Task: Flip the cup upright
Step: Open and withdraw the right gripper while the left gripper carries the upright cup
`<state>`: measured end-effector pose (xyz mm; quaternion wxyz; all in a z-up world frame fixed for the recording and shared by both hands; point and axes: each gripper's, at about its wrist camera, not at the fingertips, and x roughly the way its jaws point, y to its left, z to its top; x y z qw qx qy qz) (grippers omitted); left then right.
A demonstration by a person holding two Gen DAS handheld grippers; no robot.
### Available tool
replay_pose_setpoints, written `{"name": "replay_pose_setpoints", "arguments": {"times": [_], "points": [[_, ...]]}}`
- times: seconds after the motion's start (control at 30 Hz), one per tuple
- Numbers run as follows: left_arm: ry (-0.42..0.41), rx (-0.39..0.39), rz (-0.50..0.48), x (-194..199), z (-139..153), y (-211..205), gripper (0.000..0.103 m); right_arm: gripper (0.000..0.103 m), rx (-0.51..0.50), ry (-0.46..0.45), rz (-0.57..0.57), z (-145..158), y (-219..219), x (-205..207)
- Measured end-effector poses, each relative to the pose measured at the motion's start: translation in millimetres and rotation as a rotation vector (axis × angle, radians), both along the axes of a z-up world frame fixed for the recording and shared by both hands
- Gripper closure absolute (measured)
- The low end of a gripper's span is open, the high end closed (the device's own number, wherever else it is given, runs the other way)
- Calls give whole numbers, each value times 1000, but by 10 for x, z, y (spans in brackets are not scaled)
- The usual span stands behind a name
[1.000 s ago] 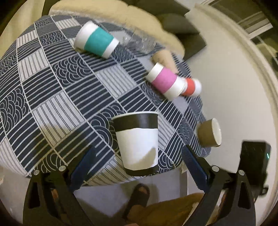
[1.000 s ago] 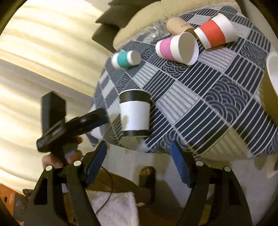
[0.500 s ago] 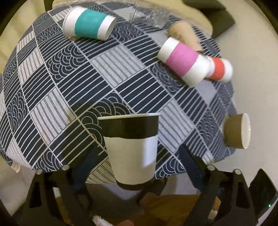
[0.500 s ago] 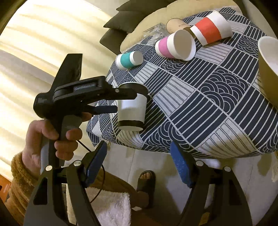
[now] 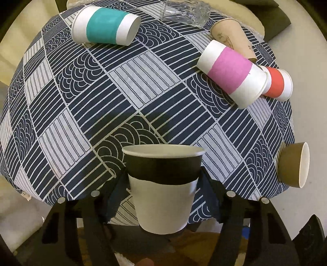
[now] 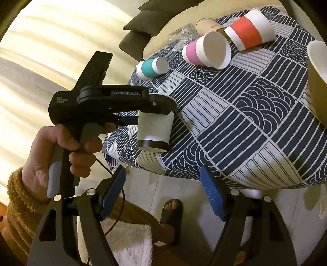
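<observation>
My left tongs [image 5: 163, 184] closed around the upright black-and-white cup [image 5: 162, 188], the cup at the worktop [image 5: 126, 98] near edge, my right tongs [image 6: 163, 196] wide open, holding nothing, below that edge

— How many paper cups [image 5: 163, 184] on the patterned tablecloth [image 5: 130, 86]?

— Six: one black-and-white upright, and five on their sides — teal [image 5: 106, 27], pink [image 5: 231, 73], red [image 5: 277, 85] and two brown [image 5: 233, 38].

— Anything else?

— One clear plastic item [image 5: 184, 11] at the far edge, two grippers [image 6: 163, 188] and one sandalled foot [image 6: 171, 212].
</observation>
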<state>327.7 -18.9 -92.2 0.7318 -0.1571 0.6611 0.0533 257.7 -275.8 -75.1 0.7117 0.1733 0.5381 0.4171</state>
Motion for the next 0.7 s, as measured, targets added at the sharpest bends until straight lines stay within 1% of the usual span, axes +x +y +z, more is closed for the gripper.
{"name": "replay_pose_setpoints", "arguments": {"times": [0.17, 0.23, 0.27, 0.37, 0.43, 0.47, 0.53, 0.63, 0.67, 0.7], "points": [[-31, 5, -4, -21, 60, 1, 37, 28, 3, -18, -7, 23, -17, -4], [-84, 15, -2, -88, 160, 25, 37, 28, 3, -27, -10, 34, -27, -5], [-101, 12, -4, -95, 190, 23, 37, 28, 9, -29, -11, 40, -31, -6], [-187, 2, -5, -220, 320, 26, 37, 28, 19, -37, -8, 57, -35, -10], [-262, -31, -2, -331, 401, 67, 37, 28, 16, -48, -5, 68, -32, -20], [-315, -43, -6, -403, 446, 63, 37, 28, 13, -55, -6, 73, -31, -25], [-402, -24, -19, -511, 510, 19, 37, 28, 5, -67, -10, 82, -33, -31], [-571, 15, -31, -734, 627, -32, 37, 28, -5, -68, -8, 69, -30, -27], [-632, 43, -41, -828, 654, -69, 37, 28, -6, -66, -14, 61, -37, -21], [-670, 45, -47, -885, 664, -90, 37, 28, -7, -64, -16, 53, -40, -14]]}}
